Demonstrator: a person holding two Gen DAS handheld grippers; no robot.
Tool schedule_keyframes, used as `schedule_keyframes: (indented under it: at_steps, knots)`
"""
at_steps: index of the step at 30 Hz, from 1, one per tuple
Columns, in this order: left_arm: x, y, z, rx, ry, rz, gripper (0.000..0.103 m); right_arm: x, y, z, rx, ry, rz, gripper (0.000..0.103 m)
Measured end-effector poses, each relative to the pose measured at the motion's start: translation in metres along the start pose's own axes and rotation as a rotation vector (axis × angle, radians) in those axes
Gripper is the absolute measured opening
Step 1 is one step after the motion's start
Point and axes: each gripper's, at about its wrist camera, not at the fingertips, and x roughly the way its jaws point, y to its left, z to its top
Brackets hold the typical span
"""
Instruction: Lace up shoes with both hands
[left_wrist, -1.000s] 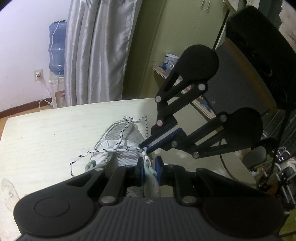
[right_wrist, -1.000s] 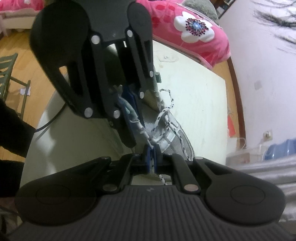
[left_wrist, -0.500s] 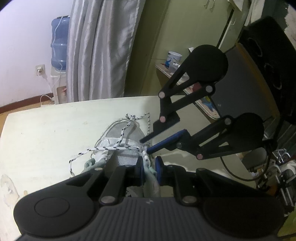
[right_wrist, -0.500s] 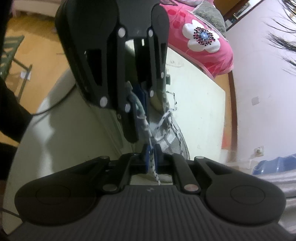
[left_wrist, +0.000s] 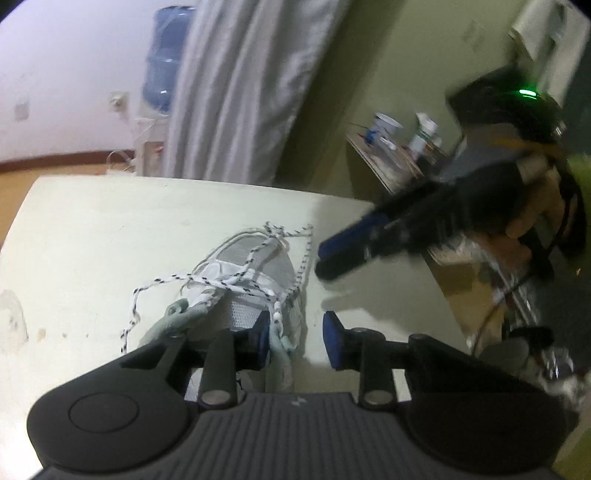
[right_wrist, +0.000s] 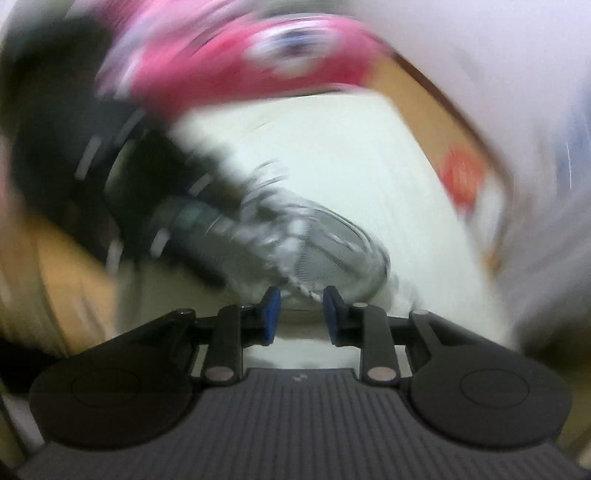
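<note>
A pale cream desk (left_wrist: 110, 229) carries a grey-and-white mesh sneaker (left_wrist: 255, 280), at twelve o'clock from the left tongs (left_wrist: 295, 338). Its white black-flecked lace (left_wrist: 207, 278) crosses loosely. Both tongs' jaws are opening, pressing nothing. The right tongs (left_wrist: 332, 254) hover at two o'clock, beside the toe; their view is blurred.

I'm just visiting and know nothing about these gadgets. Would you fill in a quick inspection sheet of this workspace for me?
Surface: pale table, scuffed at its left edge.
Job's things: grey mesh shoe on the table; speckled white lace trailing loose.
Clutter: nothing seen on the table.
Grippers: left gripper opening, shoe's edge between its pads; right gripper opening, nothing pinched.
Cables: dark cord by the table's right edge.
Surroundings: curtain, water bottle, cluttered shelf.
</note>
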Motion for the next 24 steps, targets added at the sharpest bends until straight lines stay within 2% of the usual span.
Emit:
schedule_keyframes:
  at_steps: [3,4,6,8,11,15,19,24]
  knots:
    - [-0.001,-0.003,0.000,0.001,-0.001,0.032,0.023,-0.001,-0.061,-0.023,0.632,-0.101,0.211,0.025]
    - [-0.002,-0.004,0.000,0.006,0.001,0.042,0.022,0.001,-0.073,-0.036,0.794,-0.129,0.280,0.025]
    - [-0.003,-0.007,0.002,0.028,0.010,0.061,0.020,0.012,-0.088,-0.060,1.062,-0.166,0.414,0.025]
    - [-0.002,-0.009,0.003,0.051,0.015,0.073,0.018,0.027,-0.091,-0.075,1.238,-0.160,0.507,0.025]
    - [-0.001,-0.012,0.006,0.071,0.019,0.080,0.016,0.038,-0.085,-0.093,1.393,-0.115,0.598,0.025]
    - [0.002,-0.017,0.006,0.145,0.013,0.090,0.015,0.043,-0.076,-0.104,1.483,-0.063,0.622,0.024]
    - [0.008,-0.020,0.007,0.219,0.006,0.091,0.015,0.045,-0.069,-0.110,1.545,-0.053,0.595,0.021]
    - [0.012,-0.022,0.007,0.292,0.002,0.078,0.015,0.041,-0.062,-0.116,1.592,-0.059,0.570,0.012]
